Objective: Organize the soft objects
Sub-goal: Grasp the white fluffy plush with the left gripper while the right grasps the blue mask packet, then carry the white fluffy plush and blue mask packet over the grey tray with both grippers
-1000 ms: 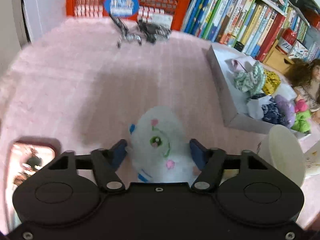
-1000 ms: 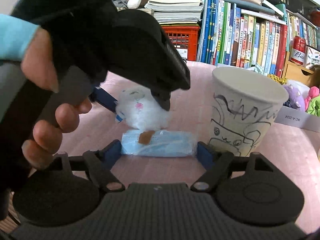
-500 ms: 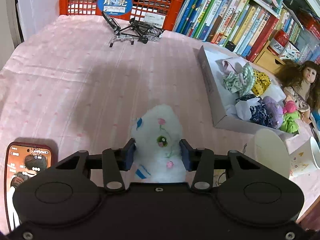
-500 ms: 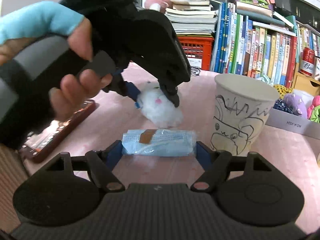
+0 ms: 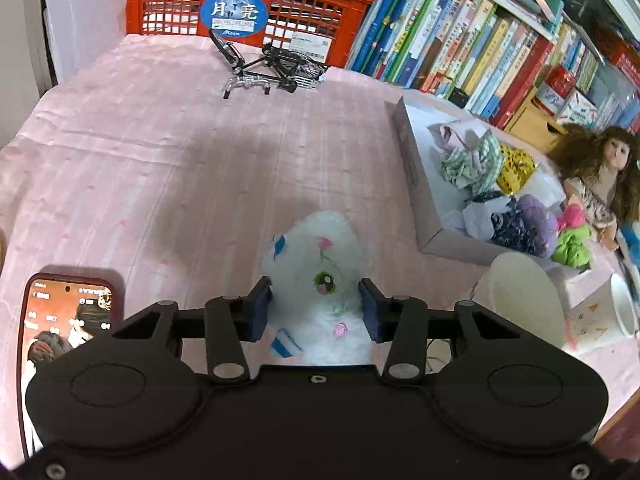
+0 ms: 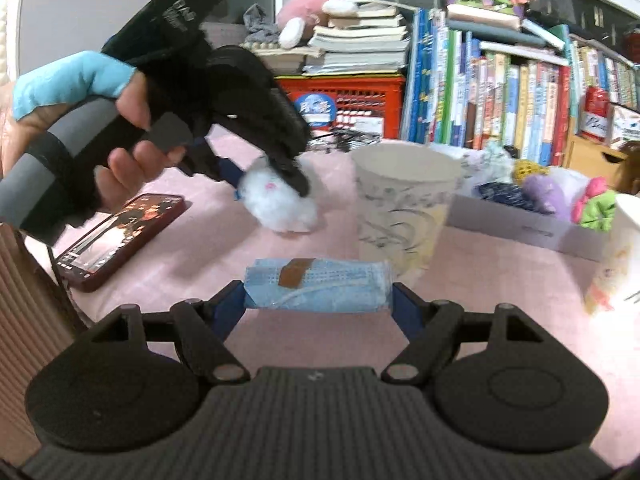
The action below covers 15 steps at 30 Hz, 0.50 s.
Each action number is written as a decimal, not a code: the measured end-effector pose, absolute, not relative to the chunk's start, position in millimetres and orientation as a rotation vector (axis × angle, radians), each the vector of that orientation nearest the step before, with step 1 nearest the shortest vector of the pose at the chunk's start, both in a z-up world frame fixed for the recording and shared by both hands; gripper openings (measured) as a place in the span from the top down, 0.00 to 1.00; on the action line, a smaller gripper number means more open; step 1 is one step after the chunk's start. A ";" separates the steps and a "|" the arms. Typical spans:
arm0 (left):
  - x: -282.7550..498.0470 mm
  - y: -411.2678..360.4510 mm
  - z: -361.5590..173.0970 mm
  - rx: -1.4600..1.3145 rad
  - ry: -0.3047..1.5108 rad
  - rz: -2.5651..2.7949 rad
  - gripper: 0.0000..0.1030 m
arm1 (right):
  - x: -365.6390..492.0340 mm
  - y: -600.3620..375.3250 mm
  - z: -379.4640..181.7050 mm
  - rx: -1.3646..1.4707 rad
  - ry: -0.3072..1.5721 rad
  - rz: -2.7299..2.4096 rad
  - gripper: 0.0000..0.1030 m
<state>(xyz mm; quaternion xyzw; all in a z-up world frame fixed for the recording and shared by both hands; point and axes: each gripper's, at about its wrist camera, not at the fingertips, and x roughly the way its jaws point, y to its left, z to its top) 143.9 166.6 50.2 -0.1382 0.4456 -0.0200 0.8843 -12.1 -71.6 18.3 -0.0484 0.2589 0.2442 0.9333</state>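
Left wrist view shows the white fluffy toy (image 5: 320, 280), stitched with little pink flowers and blue patches, pinched between the two blue pads of the left tool (image 5: 316, 308). A second ago those pads stood wide on either side of it; now they have closed in and press into the fluff, so the toy is held. From the right wrist view it looks lifted just clear of the pink surface (image 5: 160, 152), though the blur makes that hard to swear to.

Right wrist view has the right tool (image 6: 318, 306) closed to the width of a blue wrapped face mask packet (image 6: 318, 286), a brown tab on top, gripped end to end; that grip has not changed over the last second.

So both soft things are now in hand. The grey box (image 5: 416, 184) already holding scrunchies and cloth bits sits to the right of the toy, well apart, and I'd guess that is where both go next. The drawn-on paper cup (image 6: 404, 204) stands between the mask and the box, an easy thing to knock over. The red-cased phone (image 5: 68, 320) lies to the left, out of the way.
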 end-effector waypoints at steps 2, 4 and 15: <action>144.2 168.8 55.6 -0.286 0.917 -0.026 0.58 | -11.5 -81.0 21.5 -0.100 0.530 0.480 0.23; 143.3 170.6 61.6 -0.297 0.909 -0.009 0.59 | -10.3 -92.6 26.4 -0.099 0.533 0.458 0.23; 121.9 145.3 109.4 -0.271 0.844 -0.061 0.59 | -21.5 -150.5 62.5 -0.111 0.461 0.326 0.23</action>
